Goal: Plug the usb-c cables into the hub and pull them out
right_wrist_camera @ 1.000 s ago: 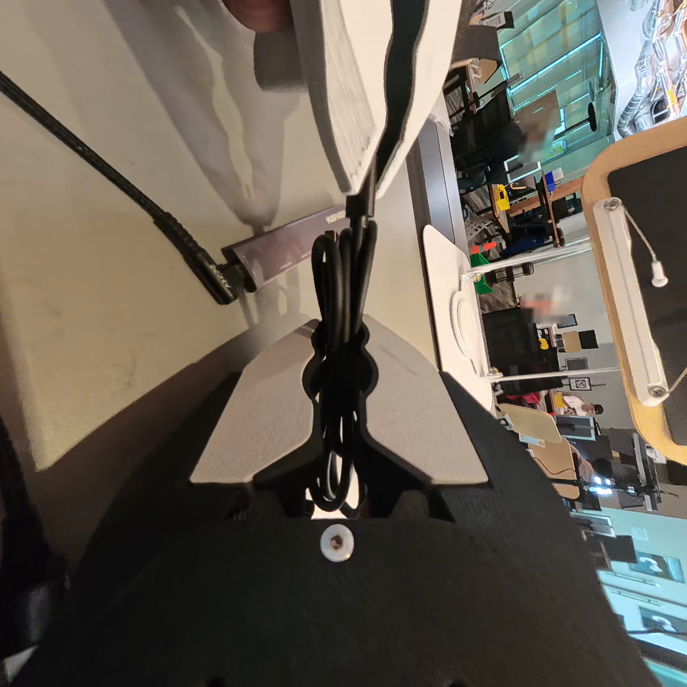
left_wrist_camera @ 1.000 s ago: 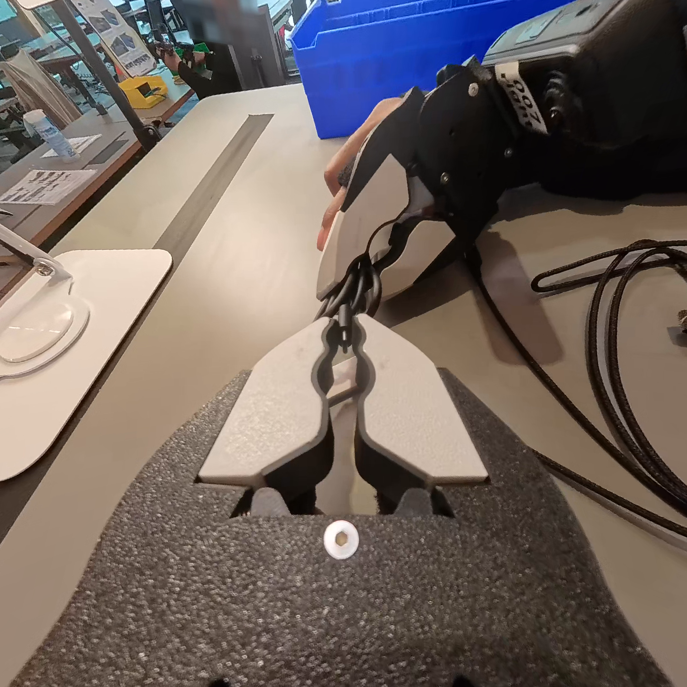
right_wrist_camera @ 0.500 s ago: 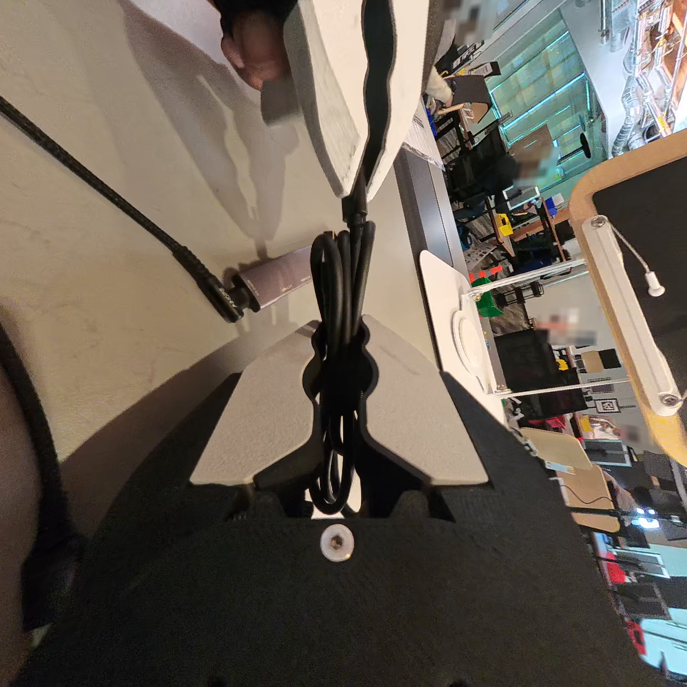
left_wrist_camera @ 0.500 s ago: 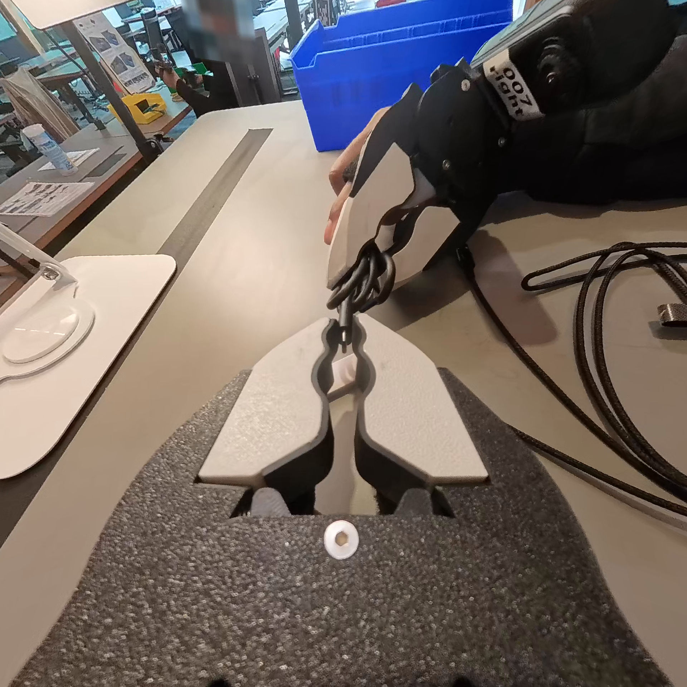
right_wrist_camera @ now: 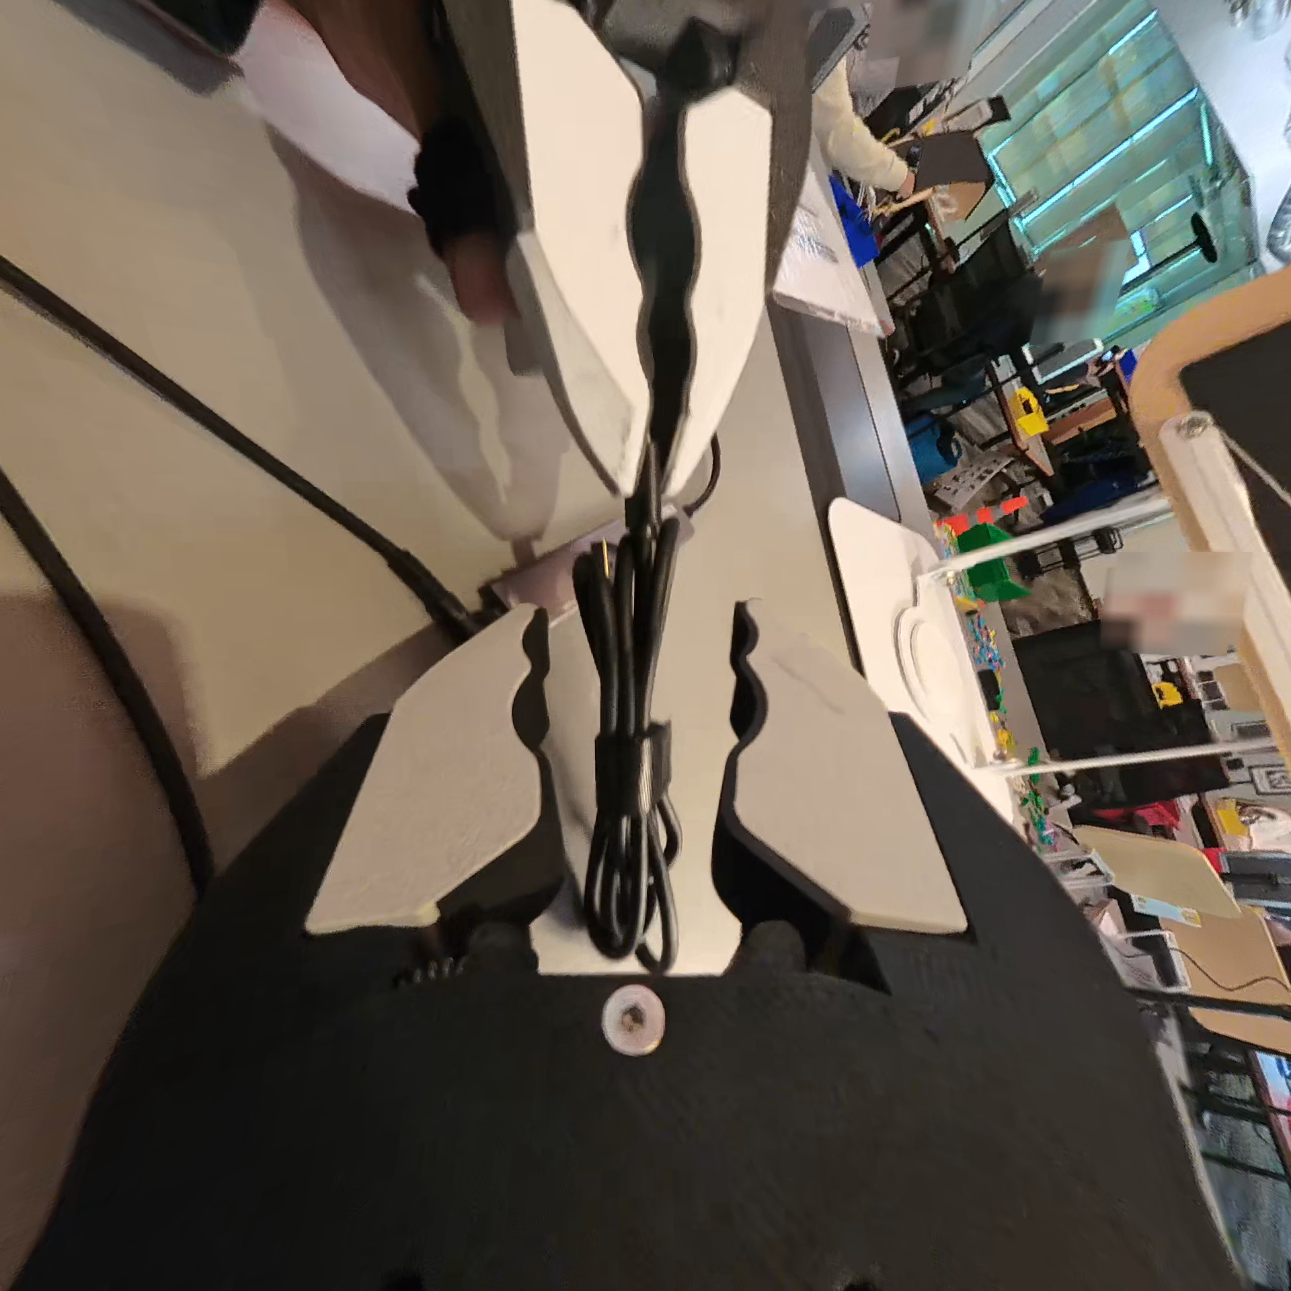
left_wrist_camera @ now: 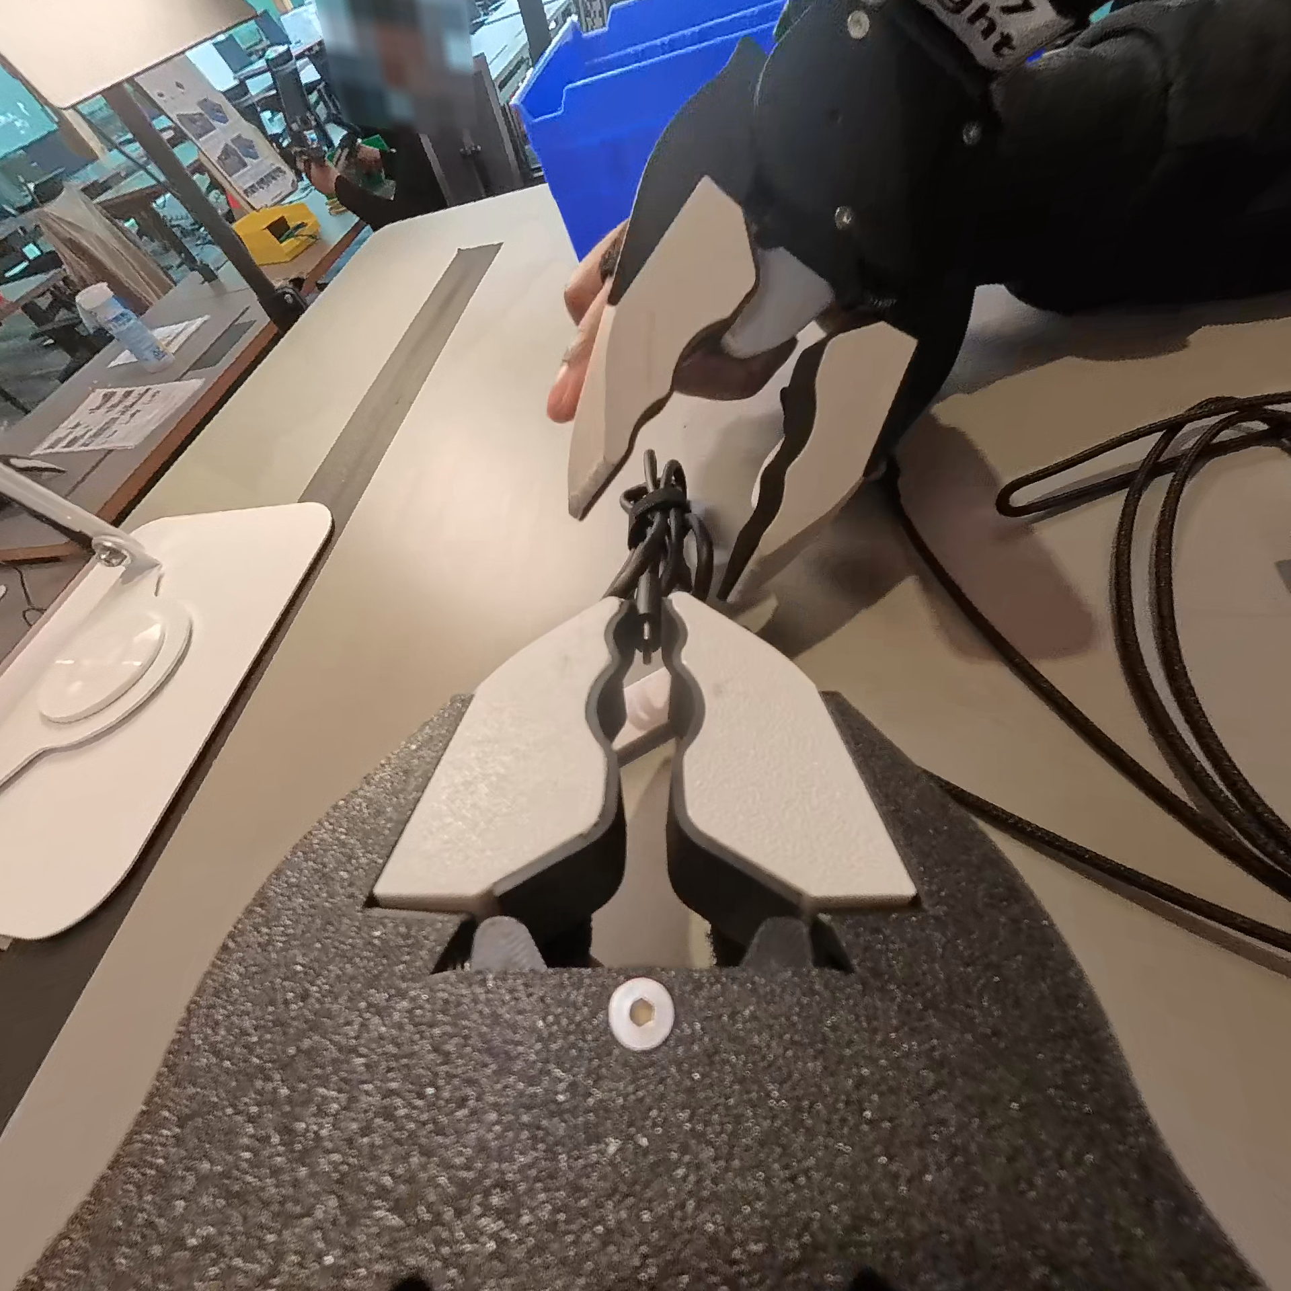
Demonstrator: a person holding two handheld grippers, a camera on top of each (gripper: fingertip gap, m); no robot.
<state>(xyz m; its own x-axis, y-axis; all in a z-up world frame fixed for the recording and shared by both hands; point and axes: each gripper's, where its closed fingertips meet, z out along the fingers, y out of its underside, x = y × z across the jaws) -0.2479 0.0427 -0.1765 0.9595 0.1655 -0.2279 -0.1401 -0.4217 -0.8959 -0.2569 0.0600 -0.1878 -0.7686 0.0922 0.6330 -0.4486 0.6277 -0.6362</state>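
Bundled usb-c cable (left_wrist_camera: 664,534): thin, black, folded into several parallel strands and bound by a black tie (right_wrist_camera: 632,758) near mid-length. In the left wrist view it lies just above frame centre, one plug end (left_wrist_camera: 646,615) pointing toward the lower frame. In the right wrist view the bundle (right_wrist_camera: 629,733) runs vertically through frame centre, its loops at the lower end. Hub (right_wrist_camera: 541,583): slim grey bar, largely hidden, left of centre in the right wrist view, with a thicker black braided cable (right_wrist_camera: 279,461) joined at its left end and running to the upper left.
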